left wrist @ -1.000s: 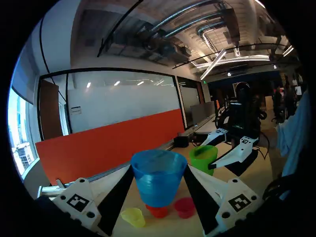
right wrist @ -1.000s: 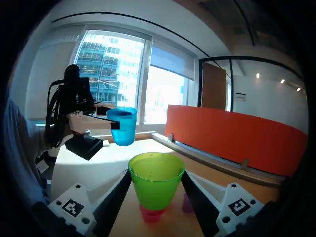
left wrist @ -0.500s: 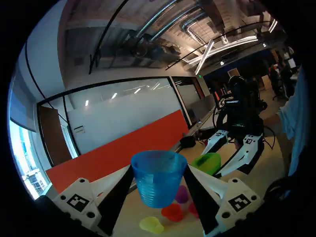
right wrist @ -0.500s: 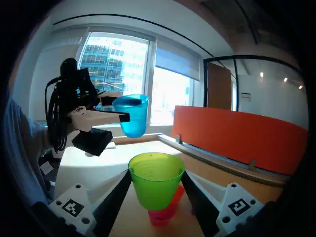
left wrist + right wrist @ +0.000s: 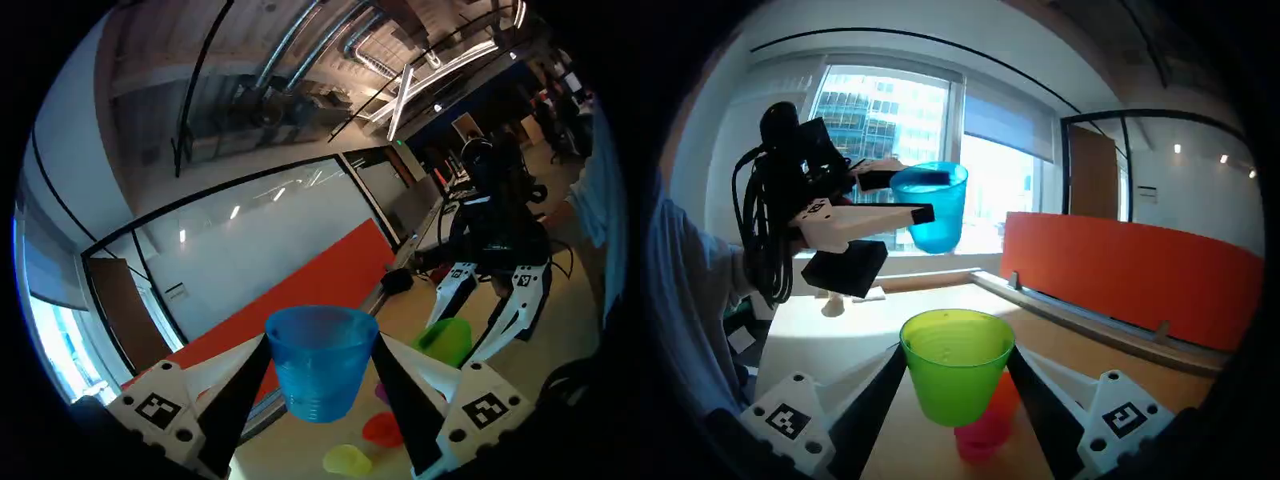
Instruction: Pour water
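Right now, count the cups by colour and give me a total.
Blue cup: 1
Green cup: 1
Yellow cup: 1
Orange cup: 1
Pink cup: 1
Purple cup: 1, only a sliver showing
Total: 6 cups

**Cup and gripper colours**

A translucent blue ribbed plastic cup [image 5: 322,364] is seen lower centre in the left gripper view, and a translucent lime-green plastic cup [image 5: 958,364] lower centre in the right gripper view. The left gripper [image 5: 321,342] and right gripper [image 5: 958,350] are coloured white, with black inner faces and black-and-white square markers.
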A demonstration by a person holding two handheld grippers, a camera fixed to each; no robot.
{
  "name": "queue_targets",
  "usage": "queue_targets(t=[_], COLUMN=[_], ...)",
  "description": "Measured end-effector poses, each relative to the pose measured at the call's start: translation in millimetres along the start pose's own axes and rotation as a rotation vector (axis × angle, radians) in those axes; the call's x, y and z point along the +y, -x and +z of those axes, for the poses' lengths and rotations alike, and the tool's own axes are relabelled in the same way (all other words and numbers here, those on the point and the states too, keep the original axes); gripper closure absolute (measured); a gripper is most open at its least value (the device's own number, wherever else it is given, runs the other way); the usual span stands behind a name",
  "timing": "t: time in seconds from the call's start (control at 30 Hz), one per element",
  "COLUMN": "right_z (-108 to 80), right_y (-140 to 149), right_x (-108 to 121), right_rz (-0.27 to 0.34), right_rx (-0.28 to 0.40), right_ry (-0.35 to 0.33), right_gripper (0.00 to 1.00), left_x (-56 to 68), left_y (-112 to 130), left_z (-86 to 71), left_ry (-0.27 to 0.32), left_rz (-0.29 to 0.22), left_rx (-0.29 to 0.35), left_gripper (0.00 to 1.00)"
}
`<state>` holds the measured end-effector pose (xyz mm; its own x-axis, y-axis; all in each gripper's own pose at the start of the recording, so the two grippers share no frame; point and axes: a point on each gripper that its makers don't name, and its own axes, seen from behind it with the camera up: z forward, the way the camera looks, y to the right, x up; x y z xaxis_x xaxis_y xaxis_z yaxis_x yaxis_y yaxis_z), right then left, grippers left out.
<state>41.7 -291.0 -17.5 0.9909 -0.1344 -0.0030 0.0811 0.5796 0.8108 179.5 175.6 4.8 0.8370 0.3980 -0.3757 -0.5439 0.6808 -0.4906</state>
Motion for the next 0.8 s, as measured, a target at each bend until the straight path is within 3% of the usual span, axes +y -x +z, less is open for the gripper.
queue_targets(t=[0.8], right_z=[16.8], right_y=[4], right_x=[-25], right_rz=[0.0], right_rx=[0.004], right_ry=[-0.064], right_gripper=[0.09], left_x=[3.5], left_y=[-17], left_z=[7.4], left_ry=[-0.021], left_rz=[0.266], left_rx=[-0.014], left_gripper=[0.14])
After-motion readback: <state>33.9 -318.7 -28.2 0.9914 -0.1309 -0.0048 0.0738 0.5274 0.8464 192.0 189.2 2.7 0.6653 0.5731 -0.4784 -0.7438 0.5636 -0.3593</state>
